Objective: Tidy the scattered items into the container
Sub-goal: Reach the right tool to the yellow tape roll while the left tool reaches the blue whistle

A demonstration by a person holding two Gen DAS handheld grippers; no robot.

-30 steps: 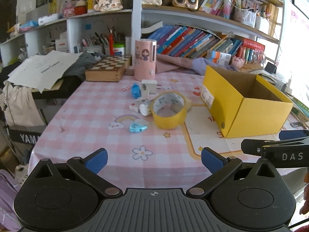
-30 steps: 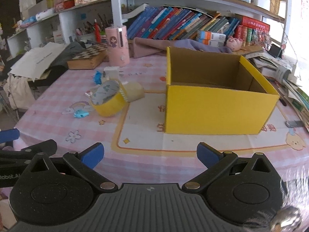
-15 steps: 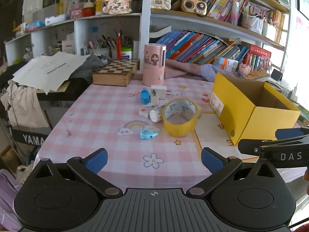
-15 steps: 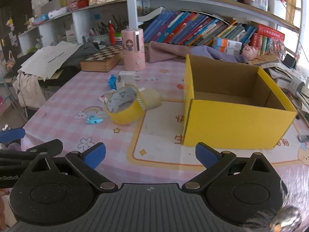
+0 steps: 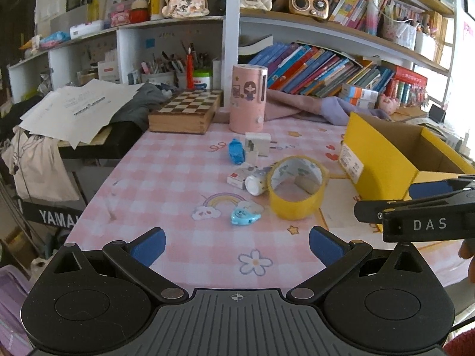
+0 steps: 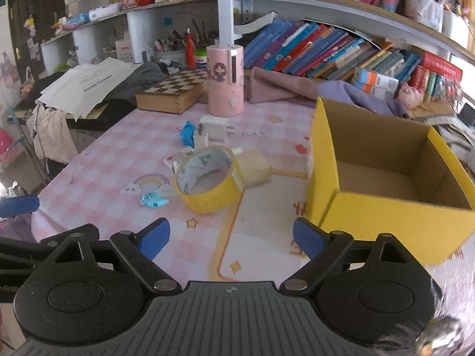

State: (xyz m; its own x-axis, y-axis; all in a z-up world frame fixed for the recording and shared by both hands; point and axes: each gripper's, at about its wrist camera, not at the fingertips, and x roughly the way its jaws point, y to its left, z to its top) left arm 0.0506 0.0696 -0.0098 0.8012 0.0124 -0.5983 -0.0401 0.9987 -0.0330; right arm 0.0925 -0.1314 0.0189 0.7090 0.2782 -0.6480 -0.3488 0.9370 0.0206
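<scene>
**A:** What's changed on your end?

**B:** Nearest first: my right gripper (image 6: 231, 235) at the bottom of its view has just been closing a little. Its jaws are still wide and nothing sits between them. My left gripper (image 5: 236, 244) is wide and empty too. Both have drifted in toward the table since a second ago, so the clutter now looks larger in both views.

**A:** And the items?

**B:** All unmoved. The yellow tape roll (image 6: 209, 179) lies mid-frame, the small blue toy (image 6: 153, 200) just to its left and the white charger (image 6: 214, 128) beyond. The yellow box (image 6: 386, 178) stands open and empty at the right.

**A:** So nothing is packed yet?

**B:** Nothing. I judge this an approach, likely to the tape roll.
</scene>
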